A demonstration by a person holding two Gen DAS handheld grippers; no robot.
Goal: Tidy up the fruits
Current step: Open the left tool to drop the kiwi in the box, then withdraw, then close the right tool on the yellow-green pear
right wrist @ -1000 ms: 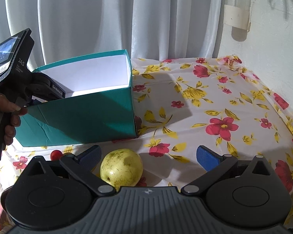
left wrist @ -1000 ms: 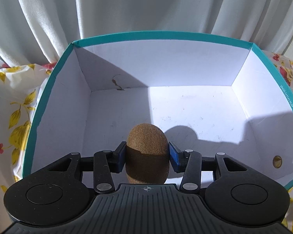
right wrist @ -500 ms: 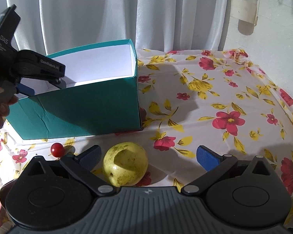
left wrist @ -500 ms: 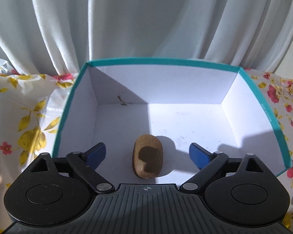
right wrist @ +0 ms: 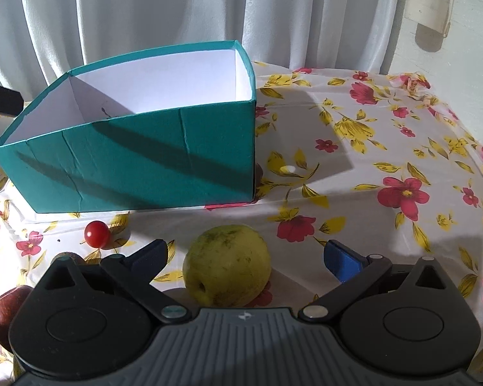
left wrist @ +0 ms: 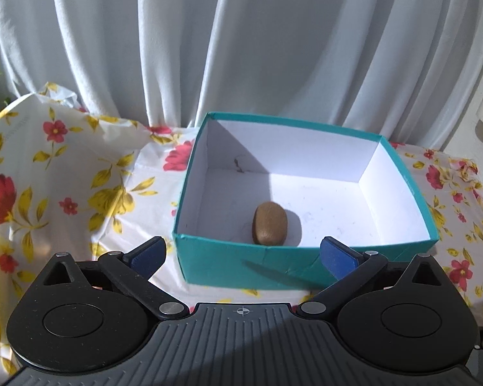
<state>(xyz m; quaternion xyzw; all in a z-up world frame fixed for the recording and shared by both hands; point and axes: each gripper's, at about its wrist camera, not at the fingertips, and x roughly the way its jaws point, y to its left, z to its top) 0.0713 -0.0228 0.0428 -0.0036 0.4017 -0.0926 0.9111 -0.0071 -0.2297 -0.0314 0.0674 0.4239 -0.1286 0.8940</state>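
A brown kiwi (left wrist: 269,227) lies on the white floor of the teal box (left wrist: 306,263), close to its near wall. My left gripper (left wrist: 241,255) hovers above and in front of that wall, its jaws opening wide with nothing between them. In the right wrist view a yellow-green round fruit (right wrist: 227,265) sits on the flowered cloth between the spread fingers of my right gripper (right wrist: 246,252). The pads stand clear of it on both sides. The teal box (right wrist: 138,160) stands behind the fruit to the left.
A small red cherry tomato (right wrist: 96,233) lies left of the yellow fruit, and a dark red apple (right wrist: 4,312) sits at the lower left edge. White curtains hang behind the table. A wall (right wrist: 450,32) closes off the right side.
My left gripper let go of the kiwi, which now lies in the box, then spread wide and pulled back and up out of the box. The right gripper edged closer to the yellow fruit.
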